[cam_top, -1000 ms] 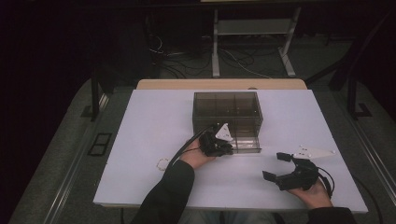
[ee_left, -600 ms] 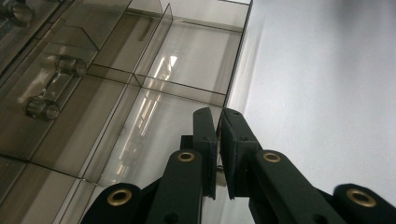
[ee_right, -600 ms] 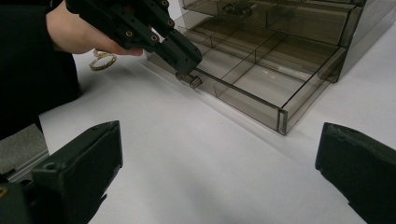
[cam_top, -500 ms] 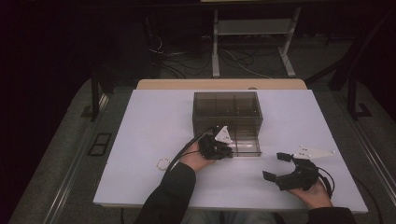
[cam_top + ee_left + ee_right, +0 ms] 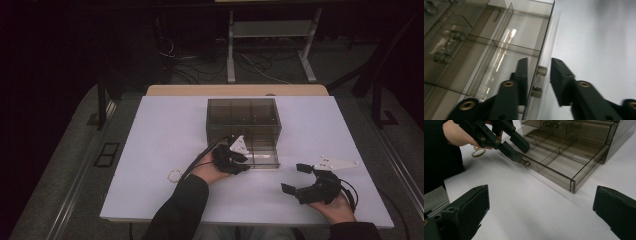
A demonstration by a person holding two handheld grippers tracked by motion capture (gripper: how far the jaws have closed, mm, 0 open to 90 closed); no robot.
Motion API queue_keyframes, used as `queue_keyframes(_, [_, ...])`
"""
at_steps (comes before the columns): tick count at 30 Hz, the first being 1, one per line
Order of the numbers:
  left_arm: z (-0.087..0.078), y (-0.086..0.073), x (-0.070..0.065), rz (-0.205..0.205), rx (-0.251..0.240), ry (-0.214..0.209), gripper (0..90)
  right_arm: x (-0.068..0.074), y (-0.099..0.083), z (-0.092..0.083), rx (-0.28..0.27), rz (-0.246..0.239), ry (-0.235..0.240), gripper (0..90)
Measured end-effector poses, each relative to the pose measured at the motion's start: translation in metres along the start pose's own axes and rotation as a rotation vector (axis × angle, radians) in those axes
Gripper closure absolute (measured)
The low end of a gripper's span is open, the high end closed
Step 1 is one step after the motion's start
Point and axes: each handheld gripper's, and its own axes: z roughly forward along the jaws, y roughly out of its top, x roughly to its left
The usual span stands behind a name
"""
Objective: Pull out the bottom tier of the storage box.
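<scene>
Smoky plastic drawer [image 5: 564, 162], perhaps six compartments; one knob [image 5: 538, 81].

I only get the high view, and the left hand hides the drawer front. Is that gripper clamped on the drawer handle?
Observer: No. The left gripper has just been opening its jaws. The handle sits between them, with a gap to the outer jaw.
Operator: Where is the other jaw?
Observer: Inside the pulled-out drawer, behind its front wall.
Operator: Anything in there?
Observer: Its compartments look empty in the right gripper view.
Operator: What else lies nearby?
Observer: A gold bracelet on the table, beside the left hand.
</scene>
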Motion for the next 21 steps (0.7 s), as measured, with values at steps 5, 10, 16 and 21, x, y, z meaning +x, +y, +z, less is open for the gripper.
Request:
queue_keyframes(5, [-0.007, 0.002, 0.001, -0.010, -0.014, -0.013, 55.8, 0.000, 0.000, 0.000, -0.001, 0.000, 0.000, 0.1])
queue_keyframes(10, [-0.015, 0.004, 0.000, -0.025, -0.010, -0.023, 49.9, 0.000, 0.000, 0.001, -0.002, -0.001, 0.000, 0.0])
queue_keyframes(16, [-0.027, 0.005, -0.002, -0.033, -0.022, -0.042, 45.7, 0.000, 0.000, 0.001, -0.002, 0.000, -0.001, 0.1])
queue_keyframes(21, [-0.036, 0.006, -0.002, -0.039, -0.037, -0.055, 40.7, 0.000, 0.000, 0.001, -0.002, 0.001, -0.002, 0.0])
